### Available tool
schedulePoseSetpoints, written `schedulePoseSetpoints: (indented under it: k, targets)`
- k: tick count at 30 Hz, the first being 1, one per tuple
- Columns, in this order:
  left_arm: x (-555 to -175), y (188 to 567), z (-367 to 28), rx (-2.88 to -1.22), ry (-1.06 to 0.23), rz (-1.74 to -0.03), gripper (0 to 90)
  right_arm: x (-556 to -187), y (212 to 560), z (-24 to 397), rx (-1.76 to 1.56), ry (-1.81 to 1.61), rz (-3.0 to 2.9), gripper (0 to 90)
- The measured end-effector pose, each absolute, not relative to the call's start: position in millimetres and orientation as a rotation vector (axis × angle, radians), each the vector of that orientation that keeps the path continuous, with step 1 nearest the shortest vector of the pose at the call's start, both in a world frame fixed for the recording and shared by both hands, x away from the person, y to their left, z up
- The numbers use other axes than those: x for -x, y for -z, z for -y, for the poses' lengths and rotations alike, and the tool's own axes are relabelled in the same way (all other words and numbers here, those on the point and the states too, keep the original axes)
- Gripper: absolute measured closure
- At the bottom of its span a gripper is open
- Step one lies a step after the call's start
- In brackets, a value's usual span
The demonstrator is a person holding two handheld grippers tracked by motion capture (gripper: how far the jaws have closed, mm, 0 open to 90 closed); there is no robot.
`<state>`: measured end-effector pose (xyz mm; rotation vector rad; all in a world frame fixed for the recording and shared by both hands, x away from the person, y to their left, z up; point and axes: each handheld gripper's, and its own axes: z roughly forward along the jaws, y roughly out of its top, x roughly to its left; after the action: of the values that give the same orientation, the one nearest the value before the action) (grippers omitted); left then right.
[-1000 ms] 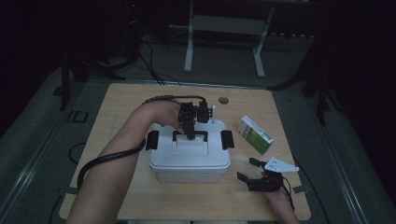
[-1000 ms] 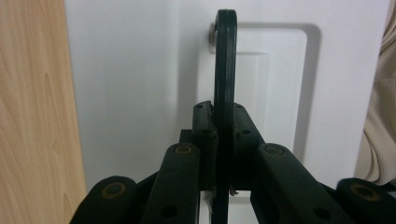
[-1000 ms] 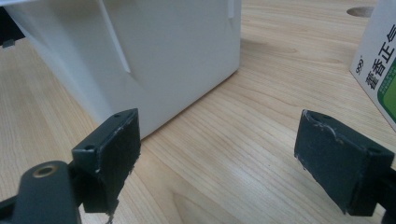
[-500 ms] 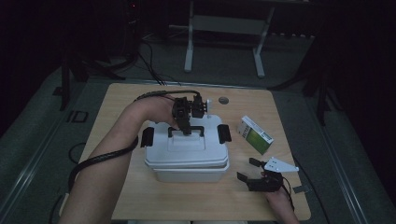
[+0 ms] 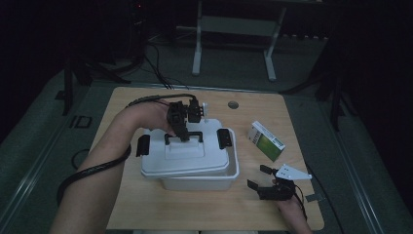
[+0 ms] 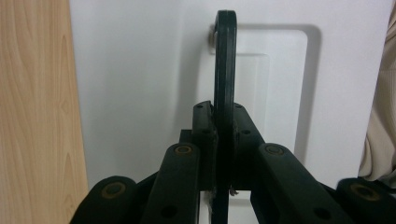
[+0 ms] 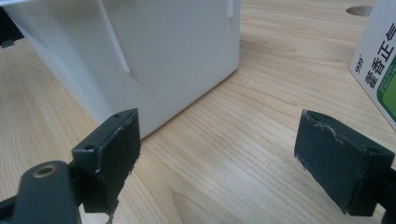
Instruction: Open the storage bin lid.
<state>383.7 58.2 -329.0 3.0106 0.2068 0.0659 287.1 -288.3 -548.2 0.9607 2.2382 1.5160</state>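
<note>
The left tool is pinched tight on the black handle of the white lid, its jaws pressed against both sides of the thin, curved bar. The lid is smooth plastic with a shallow rectangular recess under the handle and a black clip at each end; it sits askew, shifted toward the left off the white box beneath it, in the middle of the counter. The right tool rests near the counter's right front corner, jaws spread wide and holding nothing, its worn black pads aimed at the box's smooth wall. A green and white carton lies just right of the box on the pale wood-grain counter
</note>
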Motion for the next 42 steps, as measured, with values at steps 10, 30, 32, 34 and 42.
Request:
schedulePoseSetpoints:
  k: [10, 30, 32, 34, 42]
  targets:
    - [-378.3, 329.5, -92.6, -2.997, -0.078, -0.311, 83.5, -286.9, 548.6, 287.4, -0.963, -1.506, -2.24, 14.3]
    - [-356.5, 330.1, -174.0, -2.955, -0.088, -0.519, 83.5, -287.1, 548.5, 286.5, -0.963, -1.495, -2.236, 14.3]
    - [-354.9, 331.6, -182.3, -2.945, -0.077, -0.554, 83.5, -287.3, 548.6, 286.6, -0.966, -1.496, -2.235, 14.3]
    - [-352.7, 333.4, -191.2, -2.947, -0.075, -0.575, 83.5, -287.4, 548.4, 286.9, -0.97, -1.496, -2.232, 14.3]
    - [-339.8, 334.5, -232.1, -2.903, -0.08, -0.686, 83.5, -287.4, 548.7, 286.2, -0.968, -1.49, -2.236, 14.3]
